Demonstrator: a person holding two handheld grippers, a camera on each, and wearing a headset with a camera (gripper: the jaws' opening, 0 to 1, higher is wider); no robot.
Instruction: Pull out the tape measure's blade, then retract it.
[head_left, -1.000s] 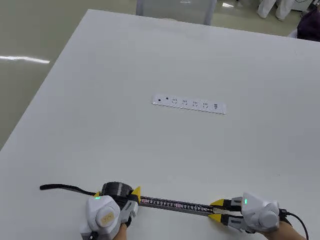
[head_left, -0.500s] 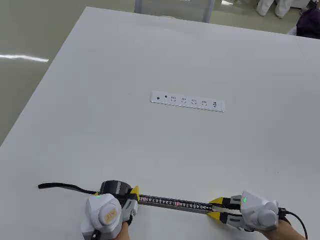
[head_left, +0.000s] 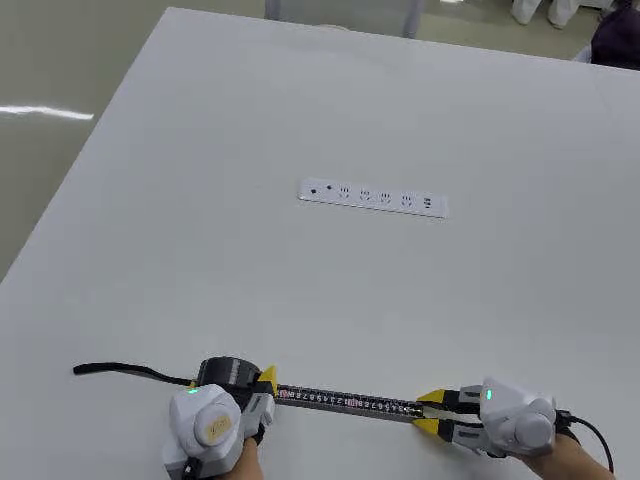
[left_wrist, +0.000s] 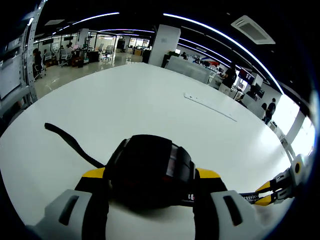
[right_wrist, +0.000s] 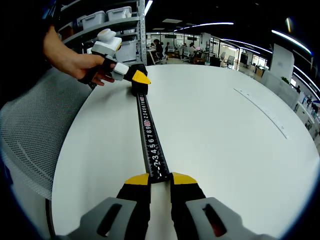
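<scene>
Head view, near edge of the white table (head_left: 300, 120): my left gripper (left_wrist: 150, 176) is clamped around the tape measure case (head_left: 228, 372), black strap (head_left: 120, 371) trailing left. My right gripper (right_wrist: 160, 179) pinches the tip of the blade (right_wrist: 148, 132), which lies stretched flat between them. A power strip (head_left: 373, 198) lies well beyond.

White-shelled left tongs (head_left: 256, 386), right tongs (head_left: 430, 411), yellow-tipped black jaws, green lights (head_left: 487, 394), black cable (head_left: 591, 433)
</scene>
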